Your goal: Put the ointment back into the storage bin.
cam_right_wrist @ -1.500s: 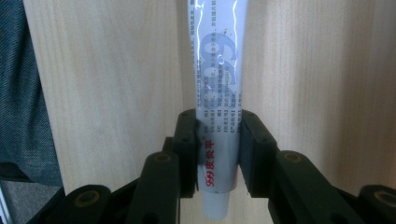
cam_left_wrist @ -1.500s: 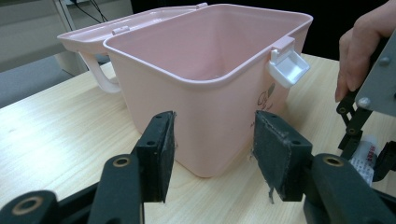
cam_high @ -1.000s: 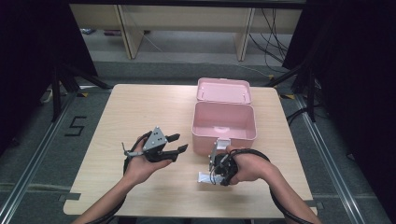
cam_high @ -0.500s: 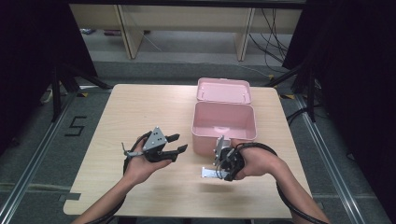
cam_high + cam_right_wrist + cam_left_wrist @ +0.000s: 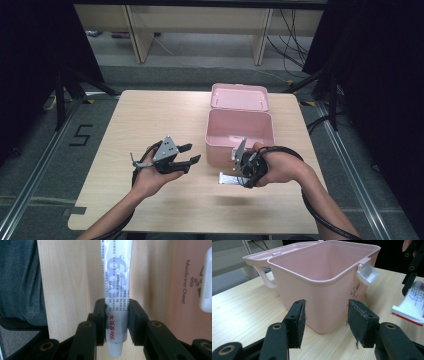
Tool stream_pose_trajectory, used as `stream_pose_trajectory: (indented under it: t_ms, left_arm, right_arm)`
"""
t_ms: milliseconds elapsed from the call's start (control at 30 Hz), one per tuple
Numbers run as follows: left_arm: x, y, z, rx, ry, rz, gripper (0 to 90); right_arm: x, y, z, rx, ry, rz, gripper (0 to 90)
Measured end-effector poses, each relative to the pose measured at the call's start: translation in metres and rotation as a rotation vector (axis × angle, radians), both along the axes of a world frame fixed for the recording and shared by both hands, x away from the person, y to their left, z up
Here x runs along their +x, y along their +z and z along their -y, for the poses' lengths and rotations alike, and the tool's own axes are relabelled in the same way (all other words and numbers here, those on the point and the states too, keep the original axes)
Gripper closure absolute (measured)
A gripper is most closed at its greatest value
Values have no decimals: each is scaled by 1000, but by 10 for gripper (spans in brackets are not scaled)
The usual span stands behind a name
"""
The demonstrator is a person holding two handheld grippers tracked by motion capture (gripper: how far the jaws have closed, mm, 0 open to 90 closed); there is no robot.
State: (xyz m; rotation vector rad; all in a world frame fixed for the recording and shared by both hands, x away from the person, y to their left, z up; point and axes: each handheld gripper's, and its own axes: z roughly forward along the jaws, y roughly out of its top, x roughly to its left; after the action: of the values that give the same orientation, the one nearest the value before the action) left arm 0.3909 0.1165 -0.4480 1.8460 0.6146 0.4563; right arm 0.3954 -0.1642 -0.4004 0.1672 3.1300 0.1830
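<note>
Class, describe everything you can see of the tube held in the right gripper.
The tube is a white squeeze tube of soft glossy material, printed with a large blue 999, red characters and fine dark text. Its small white cap points toward the camera, and the flat crimped end points away. The right gripper clamps it near the cap end. In the high view it lies level over the table, beside the open pink box.

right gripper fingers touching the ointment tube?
Touching. The right gripper view shows the right gripper shut on the ointment tube: both fingers press its sides near the cap, no gap.
</note>
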Motion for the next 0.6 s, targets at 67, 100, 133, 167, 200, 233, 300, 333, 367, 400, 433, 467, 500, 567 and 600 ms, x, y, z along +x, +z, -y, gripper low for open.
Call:
stream_pose_trajectory:
  t_ms: [67, 100, 133, 167, 200, 233, 300, 333, 367, 400, 433, 467, 500, 567, 600]
  left_arm:
    - [-1, 0, 0, 9, 5, -3, 485]
    - [-1, 0, 1, 8, 4, -4, 485]
    - [-1, 0, 1, 8, 3, -4, 485]
    - [-1, 0, 1, 8, 2, -4, 485]
    - [-1, 0, 1, 8, 2, -5, 485]
    - [-1, 0, 1, 8, 2, -4, 485]
    - [-1, 0, 1, 8, 1, -4, 484]
    - [-1, 0, 1, 9, 0, -2, 485]
    - [-1, 0, 1, 9, -1, -2, 485]
    - [-1, 0, 1, 10, -2, -1, 485]
    - [-1, 0, 2, 9, -1, -1, 484]
    - [-1, 0, 2, 8, -1, -1, 484]
    - [-1, 0, 2, 8, -2, -1, 484]
    - [-1, 0, 2, 6, 1, -3, 485]
    - [-1, 0, 2, 7, 0, -3, 486]
  right_arm:
    - [3, 1, 1, 13, 17, 6, 720]
    - [2, 3, 2, 8, 3, -4, 720]
    - [2, 4, 2, 4, -5, 1, 719]
    - [2, 6, 3, 2, -18, 4, 720]
    - [5, 6, 3, 12, 23, 16, 720]
    - [4, 8, 4, 2, -13, 6, 720]
    - [7, 9, 5, 11, 17, 15, 720]
    - [7, 10, 5, 4, 8, 16, 720]
    - [6, 13, 5, -3, -14, 15, 720]
    - [8, 13, 6, 5, 3, 20, 720]
    - [8, 15, 6, -2, -11, 14, 720]
    - [9, 16, 7, 1, -6, 14, 720]
    - [11, 18, 7, 7, 11, 28, 720]
    - [12, 20, 9, 10, 8, 30, 720]
    - [12, 21, 8, 9, 8, 33, 720]
